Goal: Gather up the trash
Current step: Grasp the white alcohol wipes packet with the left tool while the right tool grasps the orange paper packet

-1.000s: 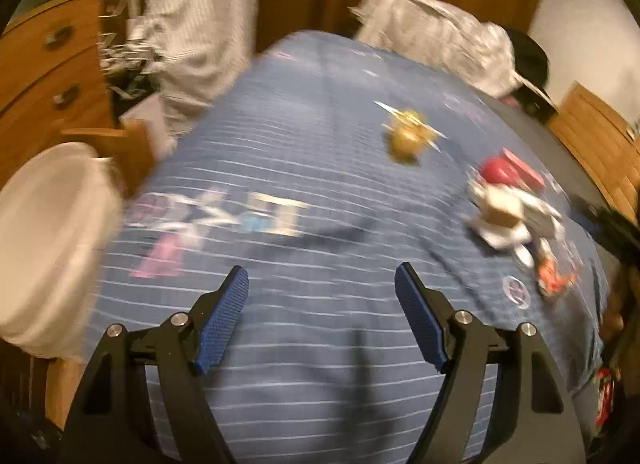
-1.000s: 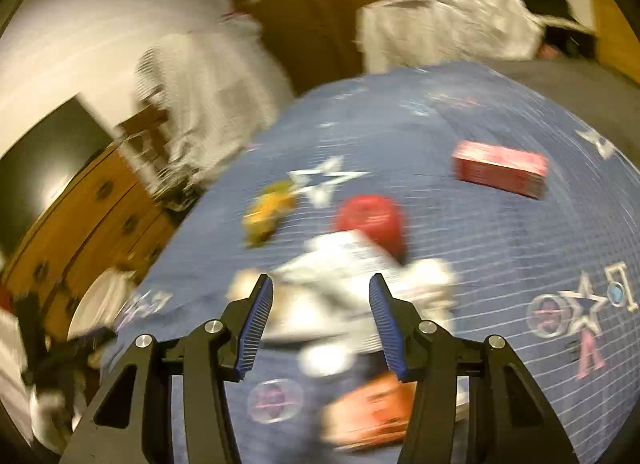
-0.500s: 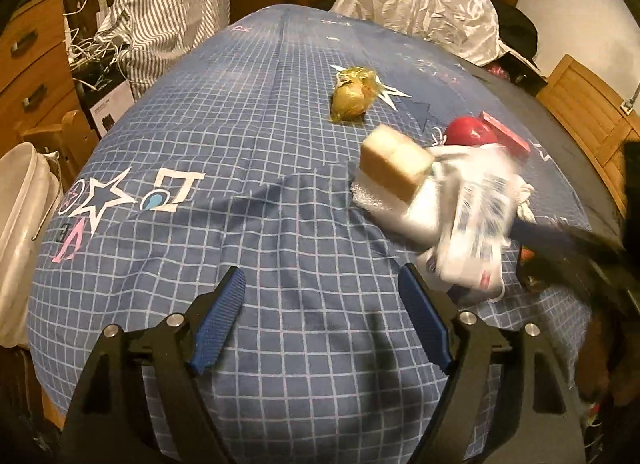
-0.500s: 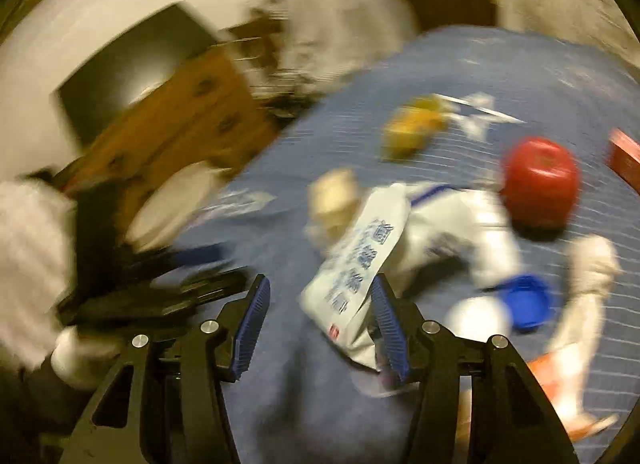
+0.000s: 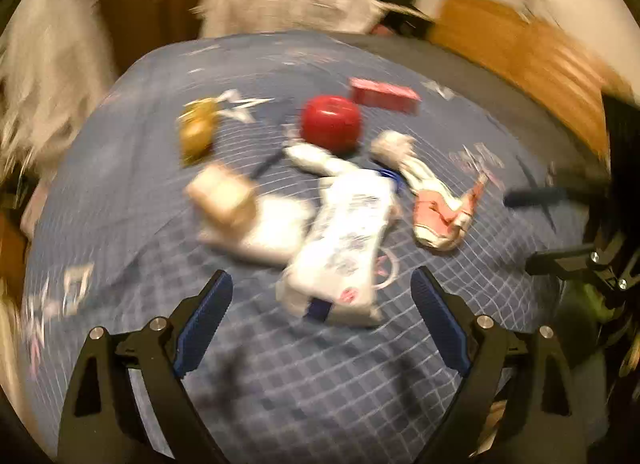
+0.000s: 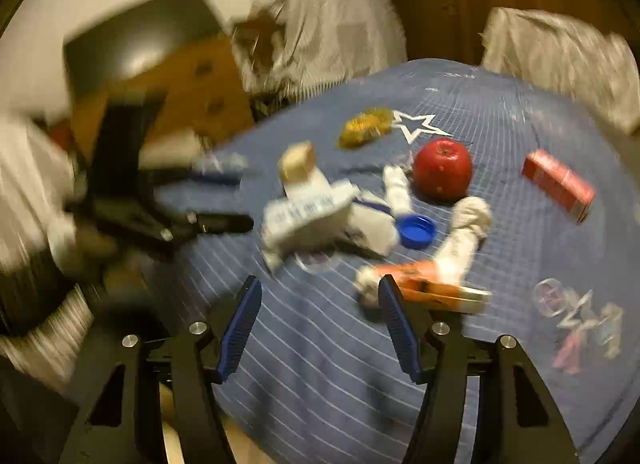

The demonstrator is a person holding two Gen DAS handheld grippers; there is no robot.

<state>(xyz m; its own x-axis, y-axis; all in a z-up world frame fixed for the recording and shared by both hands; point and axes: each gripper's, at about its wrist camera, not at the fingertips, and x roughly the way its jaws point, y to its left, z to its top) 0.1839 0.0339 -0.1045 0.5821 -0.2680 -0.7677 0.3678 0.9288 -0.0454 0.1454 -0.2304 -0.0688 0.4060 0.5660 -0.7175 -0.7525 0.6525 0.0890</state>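
Trash lies in a heap on the blue checked bedspread (image 5: 320, 384). A white printed packet (image 5: 344, 248) lies just beyond my open, empty left gripper (image 5: 322, 304). Around it are a tan block (image 5: 224, 196), a yellow wrapper (image 5: 196, 132), a red apple (image 5: 331, 123), a red box (image 5: 384, 94) and an orange-white wrapper (image 5: 440, 212). My right gripper (image 6: 320, 312) is open and empty; the orange wrapper (image 6: 436, 288) lies by its right finger. The white packet (image 6: 312, 208), a blue cap (image 6: 417, 230), the apple (image 6: 442, 168) and the red box (image 6: 558, 184) lie beyond. Both views are blurred.
White clothes (image 5: 288, 0) lie at the bed's far end. A wooden dresser (image 6: 192, 84) stands to the left of the bed, wooden furniture (image 5: 520, 52) to the right. The left gripper shows at the left of the right wrist view (image 6: 160, 204).
Both cameras have swung: the left gripper turned right, bringing the trash heap in front of its fingers. The right gripper turned back toward the heap. Both stay open.
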